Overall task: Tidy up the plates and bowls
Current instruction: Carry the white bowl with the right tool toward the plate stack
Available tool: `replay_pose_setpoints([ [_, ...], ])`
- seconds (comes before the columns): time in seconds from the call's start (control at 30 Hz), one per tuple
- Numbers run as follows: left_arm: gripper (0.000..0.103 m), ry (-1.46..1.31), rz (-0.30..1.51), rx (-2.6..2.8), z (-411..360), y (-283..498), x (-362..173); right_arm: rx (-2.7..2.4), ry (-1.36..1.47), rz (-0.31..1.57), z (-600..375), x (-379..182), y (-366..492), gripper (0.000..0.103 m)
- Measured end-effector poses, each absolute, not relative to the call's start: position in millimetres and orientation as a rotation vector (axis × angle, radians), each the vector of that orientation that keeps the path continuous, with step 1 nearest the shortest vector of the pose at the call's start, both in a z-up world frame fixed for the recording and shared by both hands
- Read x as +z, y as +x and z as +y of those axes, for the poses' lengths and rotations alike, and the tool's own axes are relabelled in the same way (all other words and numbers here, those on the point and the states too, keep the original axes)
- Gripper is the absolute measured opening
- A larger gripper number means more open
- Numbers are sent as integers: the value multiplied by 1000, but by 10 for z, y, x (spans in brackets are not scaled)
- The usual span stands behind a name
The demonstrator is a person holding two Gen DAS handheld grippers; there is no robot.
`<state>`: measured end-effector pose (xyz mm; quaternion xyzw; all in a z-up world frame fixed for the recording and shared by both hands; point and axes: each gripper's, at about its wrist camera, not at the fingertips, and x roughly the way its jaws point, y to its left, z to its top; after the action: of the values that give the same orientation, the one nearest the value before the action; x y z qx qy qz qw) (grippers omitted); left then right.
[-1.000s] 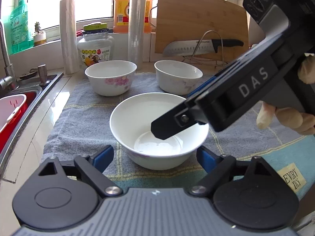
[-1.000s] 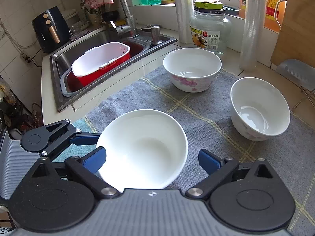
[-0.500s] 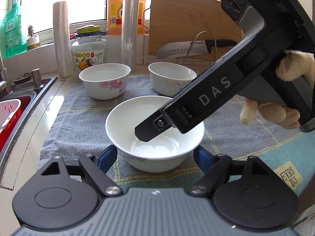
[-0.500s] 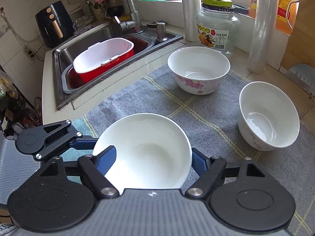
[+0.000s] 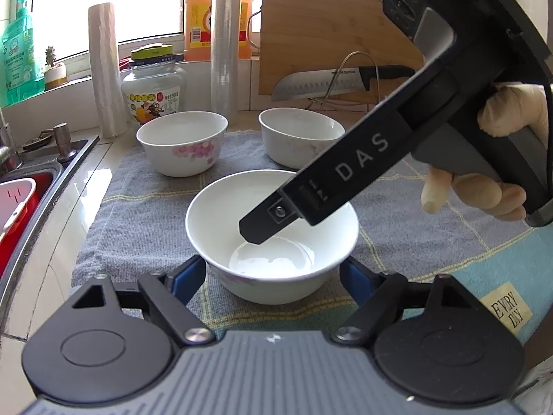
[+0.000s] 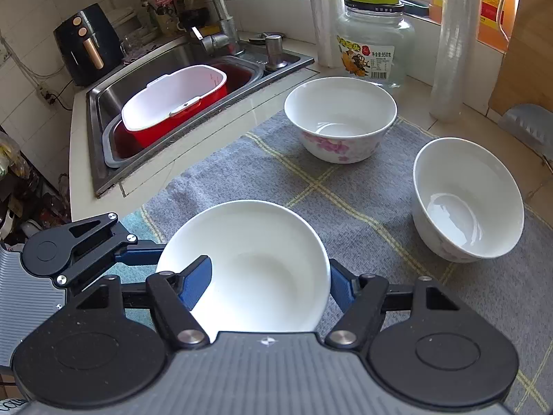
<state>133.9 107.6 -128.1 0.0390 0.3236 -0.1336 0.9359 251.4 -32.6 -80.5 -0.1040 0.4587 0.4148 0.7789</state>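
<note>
Nearest, a plain white bowl (image 6: pixel 255 263) sits on the grey towel (image 6: pixel 363 204). The right gripper (image 6: pixel 268 278) has one finger inside it and one outside, jaws wide and not pinching the rim. The left gripper (image 5: pixel 273 275) flanks the same bowl, jaws spread. Farther back stand a flowered bowl (image 6: pixel 340 119) and another bowl (image 6: pixel 466 199), apart. Beyond lies the sink (image 6: pixel 103 103).

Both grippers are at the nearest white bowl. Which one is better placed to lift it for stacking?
Right. The right gripper has one finger inside the near bowl and one outside, straddling its rim. The left gripper only flanks the bowl's base, wide open.
</note>
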Motion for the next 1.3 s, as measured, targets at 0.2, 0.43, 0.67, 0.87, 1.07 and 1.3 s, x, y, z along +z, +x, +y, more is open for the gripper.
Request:
replay_pose_setpoints([
  [0.2, 84, 91, 678, -276, 1045, 1333, -1252, 900, -210, 990, -365, -762, 2484, 77],
  [0.43, 84, 112, 681, -303, 955, 1323, -1164, 886, -167, 987, -523, -682, 2432, 77],
  [0.67, 84, 130, 690, -356, 776, 1332, -1112, 852, -134, 983, -781, -630, 2353, 77],
  [0.87, 84, 140, 682, -408, 541, 1348, -1083, 800, -91, 972, -1089, -575, 2299, 77],
  [1.07, 84, 152, 682, -467, 309, 1363, -1074, 743, -66, 963, -1389, -537, 2224, 77],
  [1.3, 84, 175, 683, -528, 62, 1389, -1090, 683, -37, 959, -1684, -526, 2156, 77],
])
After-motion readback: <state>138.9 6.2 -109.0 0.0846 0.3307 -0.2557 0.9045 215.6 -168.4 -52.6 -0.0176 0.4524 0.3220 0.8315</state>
